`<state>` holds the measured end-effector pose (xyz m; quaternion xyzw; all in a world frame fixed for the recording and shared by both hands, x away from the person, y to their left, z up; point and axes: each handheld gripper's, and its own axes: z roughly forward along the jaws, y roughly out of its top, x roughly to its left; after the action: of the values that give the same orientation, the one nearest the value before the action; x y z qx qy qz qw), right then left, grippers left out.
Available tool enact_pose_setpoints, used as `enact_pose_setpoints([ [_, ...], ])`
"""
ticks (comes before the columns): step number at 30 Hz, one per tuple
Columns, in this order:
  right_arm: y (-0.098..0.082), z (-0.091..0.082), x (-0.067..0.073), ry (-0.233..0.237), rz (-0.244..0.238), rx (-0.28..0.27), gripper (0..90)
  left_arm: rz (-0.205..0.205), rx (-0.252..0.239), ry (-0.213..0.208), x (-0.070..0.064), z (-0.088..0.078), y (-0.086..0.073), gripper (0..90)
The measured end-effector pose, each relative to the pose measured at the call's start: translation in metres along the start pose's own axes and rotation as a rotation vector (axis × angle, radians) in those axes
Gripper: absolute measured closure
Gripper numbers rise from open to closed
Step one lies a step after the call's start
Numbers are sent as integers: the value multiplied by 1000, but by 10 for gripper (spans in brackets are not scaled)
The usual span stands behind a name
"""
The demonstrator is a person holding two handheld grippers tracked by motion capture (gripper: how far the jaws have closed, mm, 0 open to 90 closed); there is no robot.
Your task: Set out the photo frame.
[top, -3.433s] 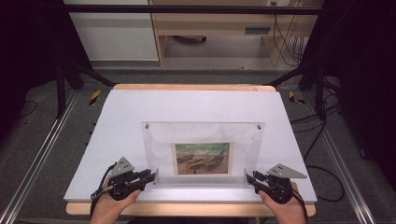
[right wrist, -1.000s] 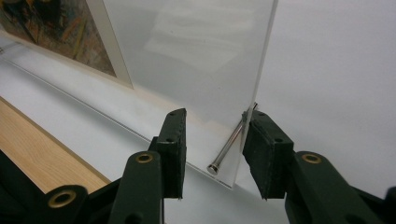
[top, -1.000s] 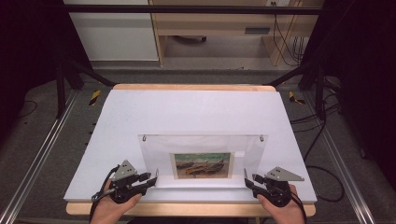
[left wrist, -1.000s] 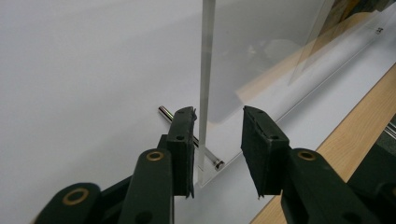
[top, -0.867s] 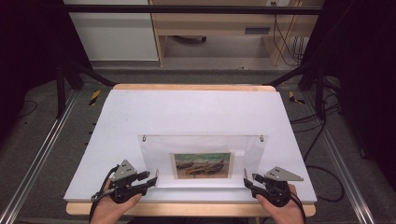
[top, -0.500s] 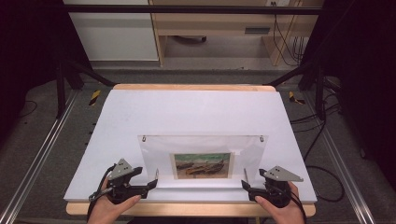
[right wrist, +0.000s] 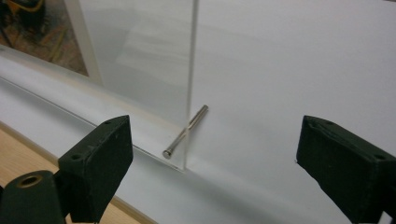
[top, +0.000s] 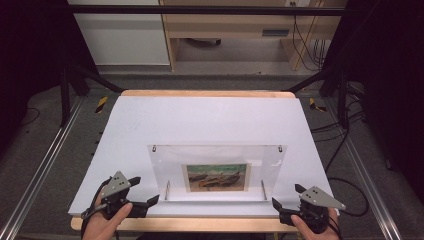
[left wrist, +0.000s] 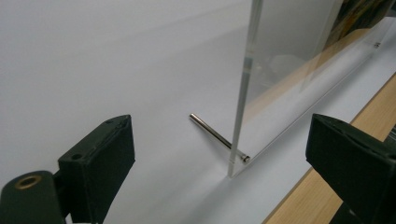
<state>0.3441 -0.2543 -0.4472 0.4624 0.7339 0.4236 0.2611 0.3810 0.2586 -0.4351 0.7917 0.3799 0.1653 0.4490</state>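
A clear acrylic picture frame stands upright near the table's front edge, holding a small painting of boats. Metal pins stick through its bottom corners as feet. My left gripper sits just left of the frame's lower left corner. Its jaws have just been opening and are wide apart, with the frame's side edge beyond them, untouched. My right gripper mirrors this at the lower right corner. It has also just been opening, and the frame's other edge and pin lie ahead of it.
The white table top stretches behind the frame, with a wooden strip along its front edge. A metal rail runs down the left side, and cables lie on the floor at the right.
The frame came a little nearer the front edge while both grippers held its bottom corners. Both grippers then opened, let go and drew back outward from the corners.
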Motion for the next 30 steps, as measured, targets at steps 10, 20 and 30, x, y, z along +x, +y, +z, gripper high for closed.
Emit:
enact_pose_setpoints([
  [10, -3, -5, -9, -83, -11, -13, 163, 13, 2, 61, 13, -8, -2, 76],
  [20, -6, -3, -17, -184, -16, -8, 157, 23, 34, 135, 25, -6, -6, 76],
  [30, -4, 15, -27, -214, 20, 31, 154, 24, 48, 180, 34, 5, -7, 83],
])
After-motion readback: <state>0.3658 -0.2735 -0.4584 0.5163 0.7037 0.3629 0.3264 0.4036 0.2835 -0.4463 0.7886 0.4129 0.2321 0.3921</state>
